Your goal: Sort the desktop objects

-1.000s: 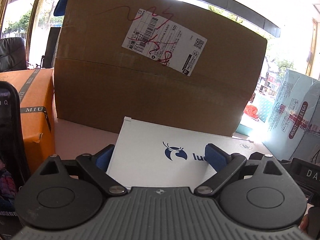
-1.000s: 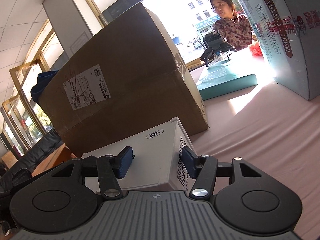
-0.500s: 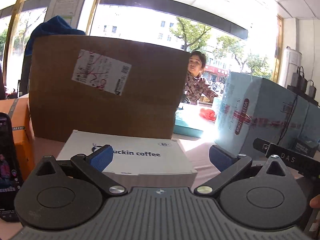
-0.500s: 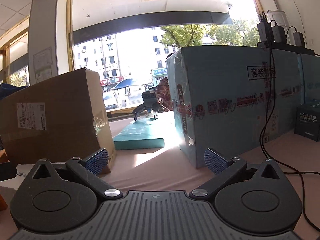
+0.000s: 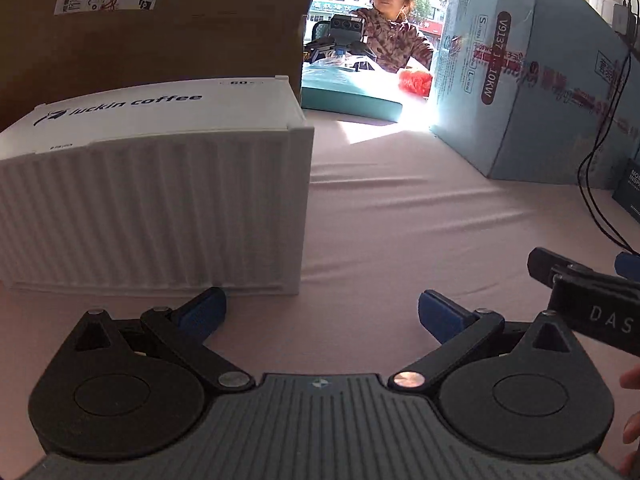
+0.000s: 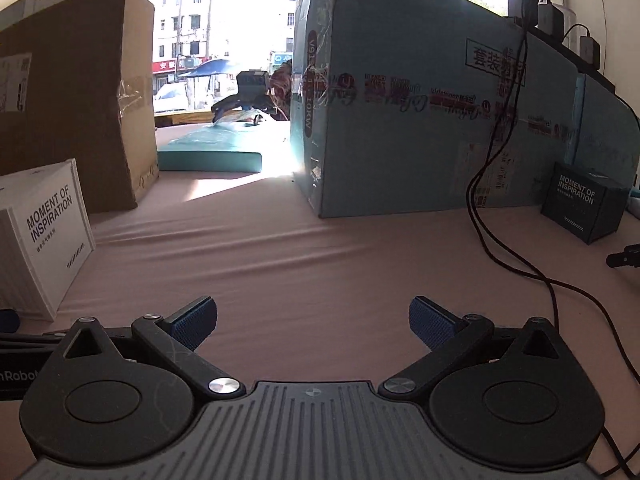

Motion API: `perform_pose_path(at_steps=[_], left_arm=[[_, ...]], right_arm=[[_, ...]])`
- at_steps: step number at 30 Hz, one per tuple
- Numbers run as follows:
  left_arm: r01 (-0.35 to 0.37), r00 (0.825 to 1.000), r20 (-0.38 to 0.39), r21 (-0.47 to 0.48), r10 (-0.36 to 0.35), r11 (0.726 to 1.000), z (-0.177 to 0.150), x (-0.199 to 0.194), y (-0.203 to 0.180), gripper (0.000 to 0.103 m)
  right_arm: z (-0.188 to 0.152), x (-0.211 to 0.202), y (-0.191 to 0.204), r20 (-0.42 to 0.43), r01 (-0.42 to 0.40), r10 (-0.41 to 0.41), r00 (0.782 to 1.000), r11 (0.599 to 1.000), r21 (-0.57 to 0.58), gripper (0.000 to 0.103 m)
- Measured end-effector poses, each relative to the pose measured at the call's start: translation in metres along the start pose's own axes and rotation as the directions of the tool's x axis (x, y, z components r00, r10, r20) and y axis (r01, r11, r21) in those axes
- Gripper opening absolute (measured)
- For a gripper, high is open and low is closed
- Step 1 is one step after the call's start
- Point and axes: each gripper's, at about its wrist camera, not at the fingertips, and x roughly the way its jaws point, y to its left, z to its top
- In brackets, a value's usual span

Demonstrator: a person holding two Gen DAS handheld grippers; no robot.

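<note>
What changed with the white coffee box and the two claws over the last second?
Both claws let go of the white coffee box and drew back. The left claw and right claw are now open and empty above the pink cloth, with the box resting on it. The brown carton and teal carton stayed put.

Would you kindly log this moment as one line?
left tongs: open, empty | right tongs: open, empty | white box: on table, ungripped
</note>
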Motion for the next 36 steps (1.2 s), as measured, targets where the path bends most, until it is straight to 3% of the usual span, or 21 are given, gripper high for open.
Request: perform_pose_path(at_steps=[4,7,14,36], left_arm=[[-0.035,0.999,-0.013,0.031,0.035,0.999,-0.002,0.004,-0.006,0.103],[-0.045,0.999,-0.014,0.024,0.045,0.999,-0.001,0.006,-0.005,0.103],[-0.053,0.999,-0.011,0.003,0.053,0.999,0.002,0.007,-0.002,0.103],[-0.055,0.998,-0.008,-0.001,0.055,0.998,0.001,0.007,-0.002,0.103]], right_arm=[[-0.004,0.018,0.005,-0.129,0.019,-0.021,0.991,1.0,-0.012,0.103],[-0.005,0.02,0.001,-0.159,0.024,-0.018,0.987,0.999,0.037,0.103],[-0.006,0.015,0.01,-0.164,0.094,-0.08,0.983,0.992,0.079,0.103],[-0.004,0.018,0.006,-0.164,0.084,-0.07,0.984,0.993,0.082,0.103]])
